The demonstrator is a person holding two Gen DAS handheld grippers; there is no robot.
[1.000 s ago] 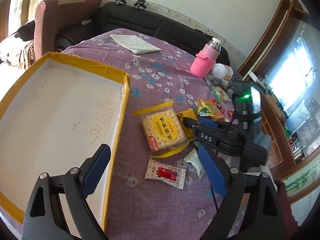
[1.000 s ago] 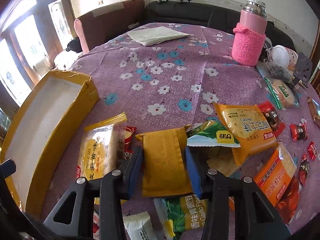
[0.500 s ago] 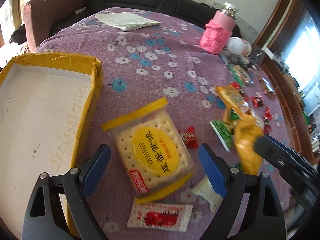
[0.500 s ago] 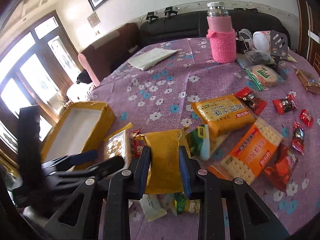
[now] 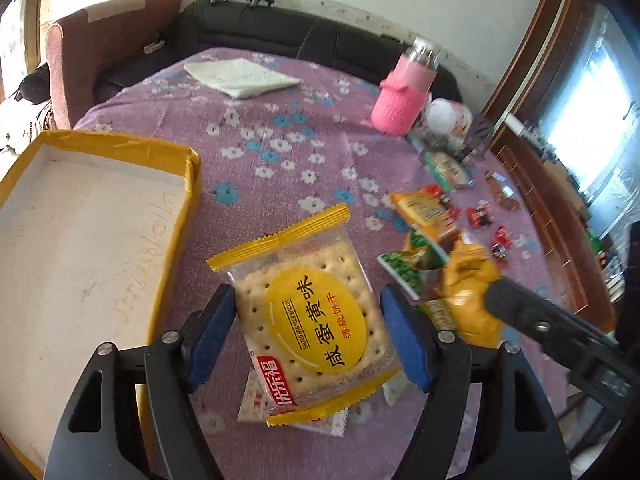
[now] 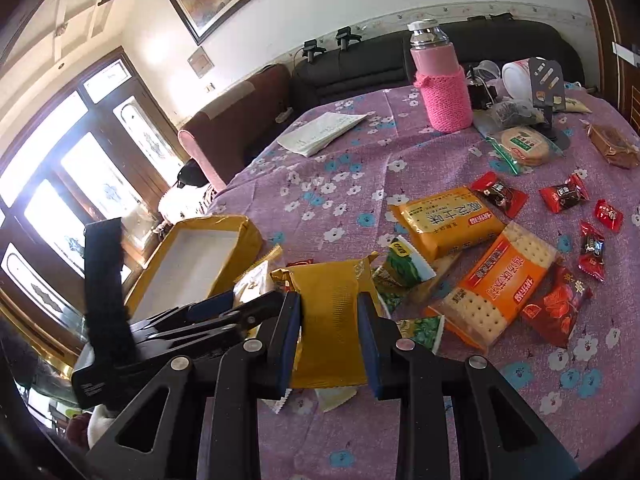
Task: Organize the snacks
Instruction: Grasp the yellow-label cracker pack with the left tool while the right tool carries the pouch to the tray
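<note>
My left gripper (image 5: pixel 308 336) is shut on a clear cracker pack with a yellow label (image 5: pixel 312 312) and holds it above the purple flowered tablecloth (image 5: pixel 280 128). My right gripper (image 6: pixel 329 336) is shut on a plain yellow snack packet (image 6: pixel 332 320), lifted off the table; it also shows in the left wrist view (image 5: pixel 472 288). The open yellow-edged box (image 5: pixel 80 240) with a white inside lies to the left, also in the right wrist view (image 6: pixel 192 264). The left gripper's body (image 6: pixel 180 320) crosses the right wrist view.
Several snacks lie on the right: an orange cracker pack (image 6: pixel 496 284), a yellow pack (image 6: pixel 448 220), green packets (image 6: pixel 404 264), red candies (image 6: pixel 564 196). A pink-sleeved bottle (image 6: pixel 440 80), folded paper (image 5: pixel 240 76), a black sofa (image 5: pixel 304 40) and a phone stand (image 6: pixel 548 92) are at the back.
My left gripper closed on the cracker pack and lifted it. My right gripper rose further with the yellow packet.
</note>
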